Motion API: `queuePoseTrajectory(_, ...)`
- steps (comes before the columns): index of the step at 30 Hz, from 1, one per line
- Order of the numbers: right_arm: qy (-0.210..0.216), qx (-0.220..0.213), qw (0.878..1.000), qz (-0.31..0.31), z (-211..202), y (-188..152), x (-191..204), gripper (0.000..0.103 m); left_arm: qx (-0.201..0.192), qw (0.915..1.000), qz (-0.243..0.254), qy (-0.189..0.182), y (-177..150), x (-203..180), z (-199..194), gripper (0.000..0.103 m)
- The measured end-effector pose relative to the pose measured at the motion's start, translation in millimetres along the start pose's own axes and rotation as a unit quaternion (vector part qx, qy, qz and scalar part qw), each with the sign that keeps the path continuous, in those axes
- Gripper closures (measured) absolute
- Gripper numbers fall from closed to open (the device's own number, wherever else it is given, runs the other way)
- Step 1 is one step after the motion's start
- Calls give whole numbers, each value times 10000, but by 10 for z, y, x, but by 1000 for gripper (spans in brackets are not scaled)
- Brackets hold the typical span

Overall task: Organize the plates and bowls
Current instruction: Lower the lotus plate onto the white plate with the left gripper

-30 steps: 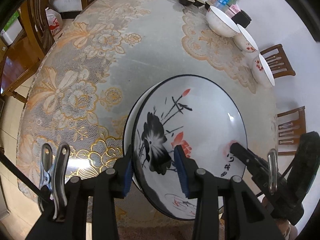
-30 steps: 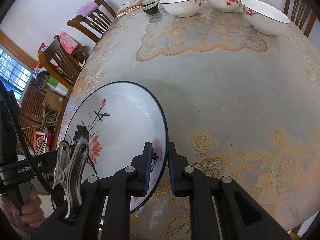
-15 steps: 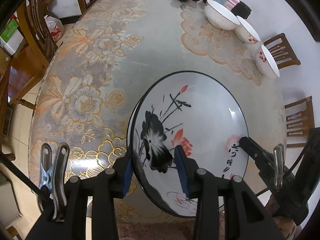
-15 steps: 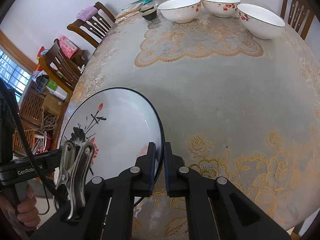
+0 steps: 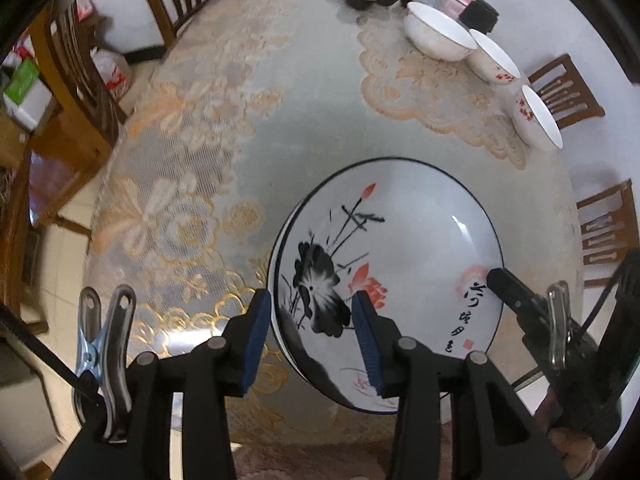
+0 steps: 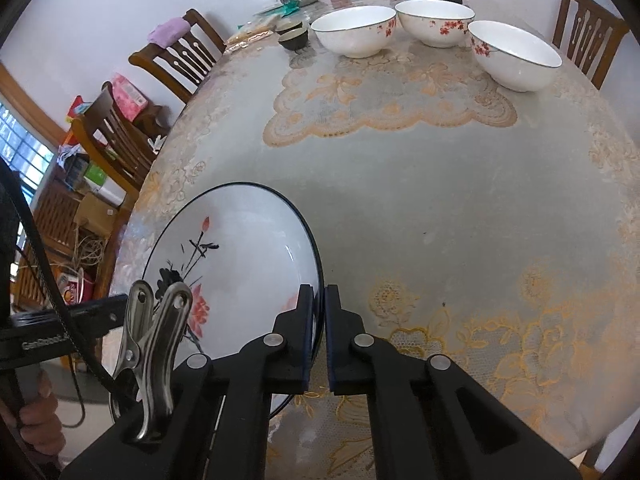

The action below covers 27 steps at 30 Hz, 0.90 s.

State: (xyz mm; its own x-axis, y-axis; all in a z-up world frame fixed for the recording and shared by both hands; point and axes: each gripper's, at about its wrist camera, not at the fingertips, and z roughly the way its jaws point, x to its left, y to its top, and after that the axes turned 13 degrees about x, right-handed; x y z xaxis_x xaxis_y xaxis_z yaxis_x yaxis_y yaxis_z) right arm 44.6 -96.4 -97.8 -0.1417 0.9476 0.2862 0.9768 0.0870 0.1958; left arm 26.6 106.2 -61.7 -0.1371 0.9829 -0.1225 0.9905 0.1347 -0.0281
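Plate [image 5: 404, 248]: white, thin dark rim, ink lotus painting with red blooms and script, near counter [image 6: 420, 200] edge; a second rim shows under it. Right claw [image 6: 316, 320] clamped on its rim. Left claw [image 5: 312, 328] straddles the opposite edge, jaws just been opening, pads off it. Three white bowls [image 6: 354, 30] with red blossoms at far end.

Both your grippers point steeply down.
Your black, blue-padded left gripper [image 5: 312, 336] has just been opening, its 2 jaws parted; your black right gripper [image 6: 319, 340] is clamped nearly closed.
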Motion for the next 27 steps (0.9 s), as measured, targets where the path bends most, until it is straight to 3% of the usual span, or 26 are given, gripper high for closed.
queuePoseTrajectory(8,-121,227,9993,-262,50,-16,58,95,-118,9997,-78,191,-6,72,25,59)
queuePoseTrajectory(14,-32,-95,9997,-240,-100,-40,28,95,-195,9996,-157,166,-20,141,8,59)
queuePoseTrajectory(18,-143,2,9994,-312,-37,-50,65,99,-175,9996,-178,112,-28,161,18,60)
queuePoseTrajectory(27,146,43,9999,-77,-63,-59,-5,98,-243,9996,-120,41,-67,171,-32,59)
